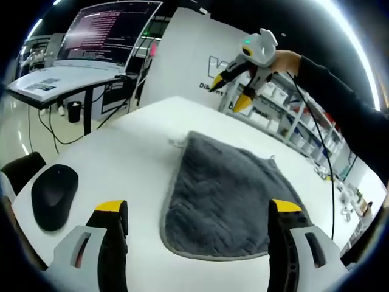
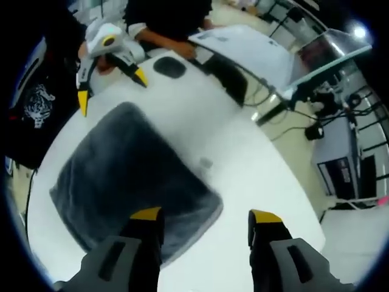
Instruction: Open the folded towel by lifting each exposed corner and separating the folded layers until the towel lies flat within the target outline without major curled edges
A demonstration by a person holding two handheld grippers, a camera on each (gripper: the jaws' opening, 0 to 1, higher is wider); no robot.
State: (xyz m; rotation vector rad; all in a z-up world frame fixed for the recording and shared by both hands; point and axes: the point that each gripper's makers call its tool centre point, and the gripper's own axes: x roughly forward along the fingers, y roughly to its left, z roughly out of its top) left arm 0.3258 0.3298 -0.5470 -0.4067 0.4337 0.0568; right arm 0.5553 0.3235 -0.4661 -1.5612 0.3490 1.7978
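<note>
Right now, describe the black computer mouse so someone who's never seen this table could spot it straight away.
Start at the white table with the grey towel spread on it. Look beyond the towel's edge to the table's end nearest the left gripper, whose fingers are open. There sits the mouse, a small smooth black oval, the one dark hard thing beside the soft quilted towel.

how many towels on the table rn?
1. A single grey towel lies on the white table, between the left gripper and the right gripper; in the right gripper view it sits at. Folded layers underneath may be hidden.
</note>
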